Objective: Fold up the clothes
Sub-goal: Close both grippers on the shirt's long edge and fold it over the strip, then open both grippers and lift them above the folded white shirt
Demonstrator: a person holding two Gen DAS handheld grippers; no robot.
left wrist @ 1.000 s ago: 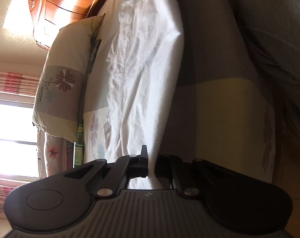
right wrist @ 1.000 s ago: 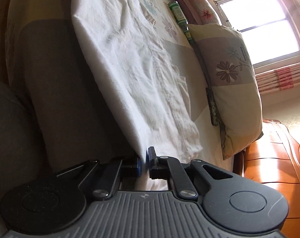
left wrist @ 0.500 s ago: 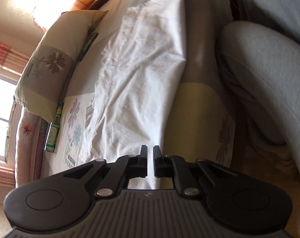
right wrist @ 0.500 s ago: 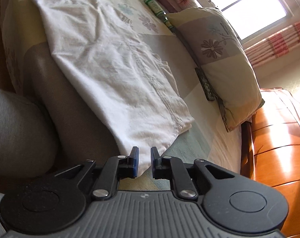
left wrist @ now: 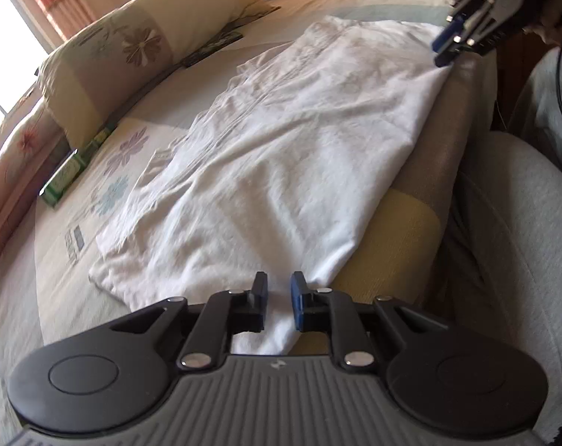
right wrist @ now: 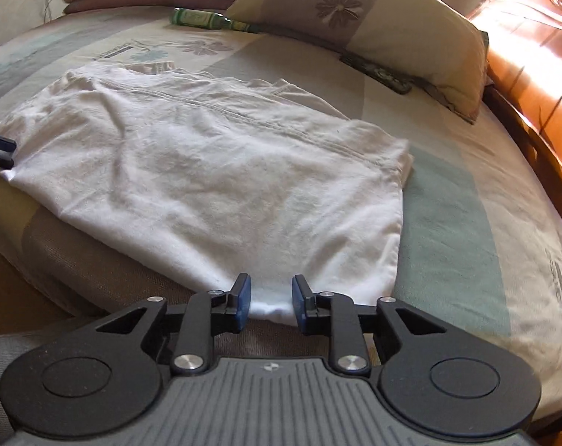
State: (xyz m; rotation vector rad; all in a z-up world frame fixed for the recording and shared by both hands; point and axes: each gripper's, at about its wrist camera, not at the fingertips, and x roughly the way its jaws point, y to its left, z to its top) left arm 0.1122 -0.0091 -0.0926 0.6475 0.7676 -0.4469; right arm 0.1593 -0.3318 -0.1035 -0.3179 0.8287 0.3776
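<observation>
The left gripper [left wrist: 279,297] has its jaws opening, a white corner of the shirt [left wrist: 281,156] lying loose in the gap between them. The right gripper [right wrist: 267,299] is opening too, over the other near corner, pads clear of the cloth. The soft, crumpled cotton shirt [right wrist: 206,171] lies flat along the near edge of the bed [right wrist: 466,223], its far sleeve partly tucked under. Beyond sit a floral pillow [right wrist: 373,18] and a green bottle [right wrist: 197,19], its label too small to read
</observation>
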